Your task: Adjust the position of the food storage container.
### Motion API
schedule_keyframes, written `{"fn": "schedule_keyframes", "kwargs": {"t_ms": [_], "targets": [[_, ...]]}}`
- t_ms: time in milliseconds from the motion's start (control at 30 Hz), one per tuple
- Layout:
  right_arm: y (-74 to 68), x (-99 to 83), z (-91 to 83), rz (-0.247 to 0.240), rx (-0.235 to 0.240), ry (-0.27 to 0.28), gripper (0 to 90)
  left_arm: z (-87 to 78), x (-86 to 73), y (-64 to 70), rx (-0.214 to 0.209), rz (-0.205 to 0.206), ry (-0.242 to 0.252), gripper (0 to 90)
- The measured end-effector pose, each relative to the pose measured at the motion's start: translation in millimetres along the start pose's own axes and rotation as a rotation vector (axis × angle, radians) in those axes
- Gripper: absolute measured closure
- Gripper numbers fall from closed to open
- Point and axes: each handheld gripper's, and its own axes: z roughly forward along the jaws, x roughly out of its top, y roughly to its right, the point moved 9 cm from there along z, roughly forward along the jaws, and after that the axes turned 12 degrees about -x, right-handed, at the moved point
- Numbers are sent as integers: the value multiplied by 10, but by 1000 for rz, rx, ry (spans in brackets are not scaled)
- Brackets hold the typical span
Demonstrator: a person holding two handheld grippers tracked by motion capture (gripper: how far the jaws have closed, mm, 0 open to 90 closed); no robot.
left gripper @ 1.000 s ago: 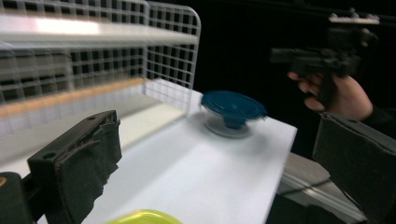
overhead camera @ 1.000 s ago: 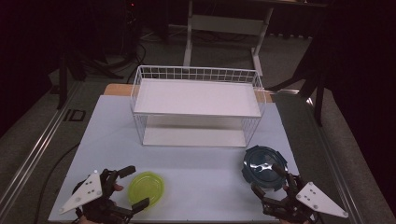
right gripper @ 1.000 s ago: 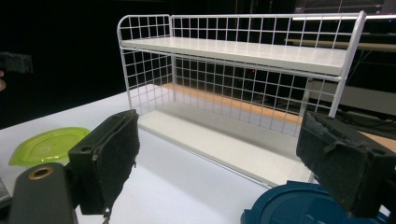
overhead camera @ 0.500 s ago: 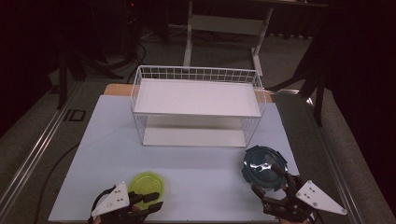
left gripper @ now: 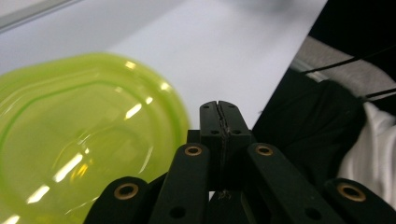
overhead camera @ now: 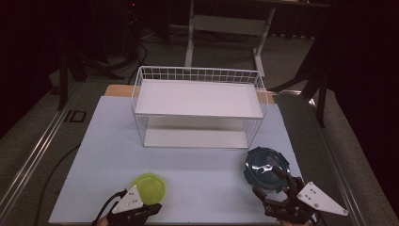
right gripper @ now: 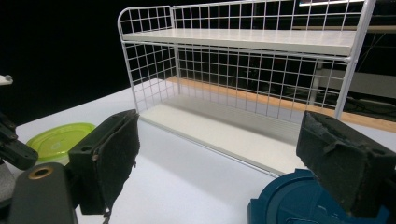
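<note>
A lime-green round lid (overhead camera: 149, 187) lies on the white table near the front left. My left gripper (overhead camera: 155, 208) sits at its near edge, jaws shut with nothing between them. In the left gripper view the shut jaw tips (left gripper: 219, 106) stand just right of the green lid (left gripper: 79, 140). A dark blue round lid (overhead camera: 266, 167) lies front right. My right gripper (overhead camera: 275, 189) is open at the blue lid's near edge. In the right gripper view its pads (right gripper: 109, 158) stand wide apart over the blue lid (right gripper: 299, 203).
A white wire two-tier shelf (overhead camera: 200, 99) stands mid-table, both tiers bare; it also fills the far part of the right gripper view as the shelf (right gripper: 243, 42). The table's front edge (overhead camera: 188, 221) runs just under both grippers. A dark sleeve (left gripper: 308, 135) lies beside the left gripper.
My left gripper has moved right along the front edge to the green lid and its jaws have come together. The right gripper has barely shifted.
</note>
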Motion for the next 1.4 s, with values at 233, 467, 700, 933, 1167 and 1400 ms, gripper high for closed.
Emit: {"fn": "schedule_keyframes", "kwargs": {"t_ms": [233,467,700,933,1167,1400], "targets": [[6,-2,0,5,3,-2,127,-50,-46,-147,49,-15,-12,894],[5,-3,1,7,9,-2,127,-212,-80,-398,110,-59,19,894],[-3,-6,5,5,11,-3,127,-405,-136,-680,177,-121,70,894],[-4,-8,9,5,12,-5,127,-521,-157,-829,233,-167,120,893],[-16,-14,16,7,18,-9,127,-389,24,-720,200,-119,139,894],[-2,-23,12,13,21,-13,128,-206,200,-782,197,-128,142,894]]}}
